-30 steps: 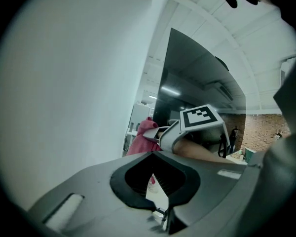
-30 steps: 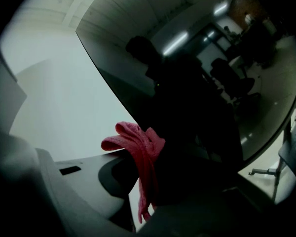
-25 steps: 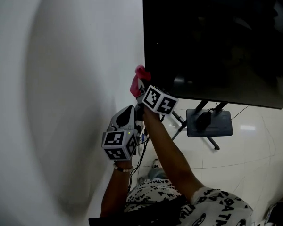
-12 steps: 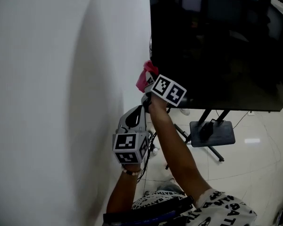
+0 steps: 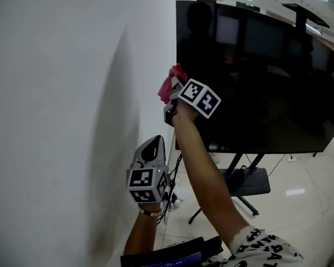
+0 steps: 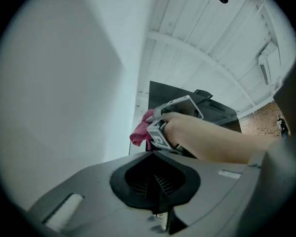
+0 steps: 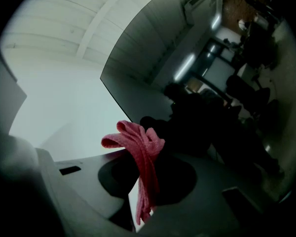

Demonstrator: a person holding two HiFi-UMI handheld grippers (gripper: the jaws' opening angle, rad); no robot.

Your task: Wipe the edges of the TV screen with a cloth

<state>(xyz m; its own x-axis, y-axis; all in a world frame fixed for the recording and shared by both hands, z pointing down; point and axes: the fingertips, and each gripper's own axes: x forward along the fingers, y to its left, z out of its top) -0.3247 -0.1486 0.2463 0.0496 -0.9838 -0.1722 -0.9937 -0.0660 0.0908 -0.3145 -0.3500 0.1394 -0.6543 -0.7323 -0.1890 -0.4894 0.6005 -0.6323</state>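
A large dark TV screen (image 5: 256, 82) stands on a floor stand beside a white wall. My right gripper (image 5: 175, 88) is shut on a pink cloth (image 5: 168, 83) and holds it against the screen's left edge, about a third of the way down. In the right gripper view the pink cloth (image 7: 140, 157) bunches out of the jaws next to the TV's edge (image 7: 119, 105). My left gripper (image 5: 151, 149) hangs lower, near the wall, with its jaws closed and nothing in them. From the left gripper view I see the cloth (image 6: 140, 131) and the TV (image 6: 187, 107) above.
The white wall (image 5: 67, 121) runs close along the TV's left side. The TV's stand and base (image 5: 246, 181) sit on a glossy tiled floor, with cables (image 5: 171, 182) hanging near the wall below the screen.
My right gripper has slid the pink cloth upward along the screen's left edge. The head view has tilted up, showing the TV's top. The left gripper stayed low.
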